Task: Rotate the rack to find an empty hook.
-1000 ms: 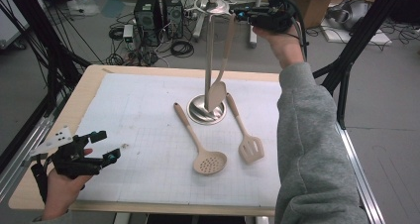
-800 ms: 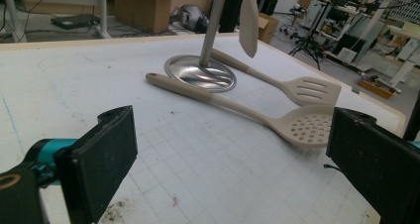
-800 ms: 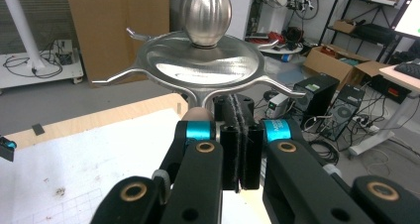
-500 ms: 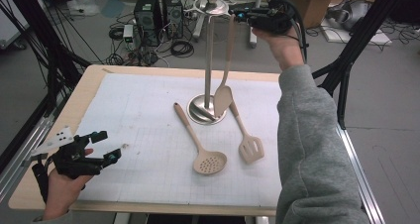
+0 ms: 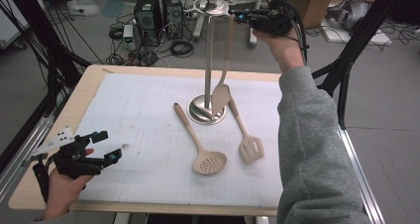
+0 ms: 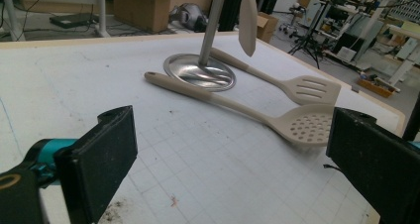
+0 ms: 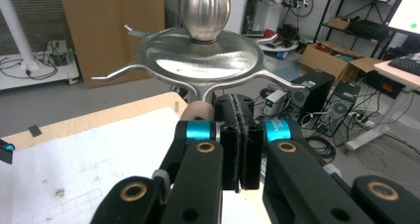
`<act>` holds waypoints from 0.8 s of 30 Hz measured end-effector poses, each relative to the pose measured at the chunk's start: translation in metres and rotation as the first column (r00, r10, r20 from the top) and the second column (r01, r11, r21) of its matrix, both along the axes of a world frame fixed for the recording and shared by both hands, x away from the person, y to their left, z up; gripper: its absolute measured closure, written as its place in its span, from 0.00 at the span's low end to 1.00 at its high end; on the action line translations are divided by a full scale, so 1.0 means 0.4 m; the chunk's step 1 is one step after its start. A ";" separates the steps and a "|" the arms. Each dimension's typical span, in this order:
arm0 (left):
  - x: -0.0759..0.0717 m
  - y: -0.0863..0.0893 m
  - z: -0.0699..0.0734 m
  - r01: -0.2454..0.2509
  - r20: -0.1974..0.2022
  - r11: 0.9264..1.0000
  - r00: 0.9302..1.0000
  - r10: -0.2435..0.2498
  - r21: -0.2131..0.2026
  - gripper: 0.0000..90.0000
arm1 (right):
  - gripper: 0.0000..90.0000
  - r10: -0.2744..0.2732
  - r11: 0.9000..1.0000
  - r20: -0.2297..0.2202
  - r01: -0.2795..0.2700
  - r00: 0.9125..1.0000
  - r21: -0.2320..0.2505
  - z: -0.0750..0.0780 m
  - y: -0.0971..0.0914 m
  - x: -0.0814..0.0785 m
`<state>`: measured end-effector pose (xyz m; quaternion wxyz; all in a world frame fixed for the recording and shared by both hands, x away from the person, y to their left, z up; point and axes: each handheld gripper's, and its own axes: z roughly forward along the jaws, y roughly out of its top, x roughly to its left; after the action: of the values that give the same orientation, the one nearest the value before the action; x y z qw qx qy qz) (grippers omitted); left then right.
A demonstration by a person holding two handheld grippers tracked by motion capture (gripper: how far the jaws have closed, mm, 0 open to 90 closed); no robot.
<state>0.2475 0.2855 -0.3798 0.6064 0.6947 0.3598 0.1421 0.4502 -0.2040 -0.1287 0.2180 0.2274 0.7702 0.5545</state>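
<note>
High view: hangs spatula (image 5: 226,60) on stand (image 5: 210,50) hook, right tongs (image 5: 236,16) pressed together beside its handle top. Rests left tongs (image 5: 110,145), apart, low on worktop (image 5: 138,115). Next: ease right tongs away, no bumping.

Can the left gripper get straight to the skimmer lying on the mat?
Probably yes. The left gripper stands open, facing the perforated skimmer, with bare mat between them. The slotted turner lies beyond, so nothing blocks the way.
</note>
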 end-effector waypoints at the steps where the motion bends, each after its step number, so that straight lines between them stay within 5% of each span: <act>1: 0.000 0.001 0.000 0.001 -0.001 1.000 1.000 -0.001 0.002 0.07 | 1.00 -0.001 1.000 -0.001 0.001 1.000 -0.001 0.000 0.000 -0.001; 24: 0.005 -0.011 -0.007 0.009 -0.011 1.000 1.000 -0.009 0.007 0.07 | 1.00 -0.026 1.000 0.004 0.026 1.000 -0.002 -0.002 0.010 -0.015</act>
<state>0.2493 0.2813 -0.3825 0.6027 0.6991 0.3595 0.1367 0.4441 -0.1999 -0.1294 0.2269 0.2363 0.7674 0.5511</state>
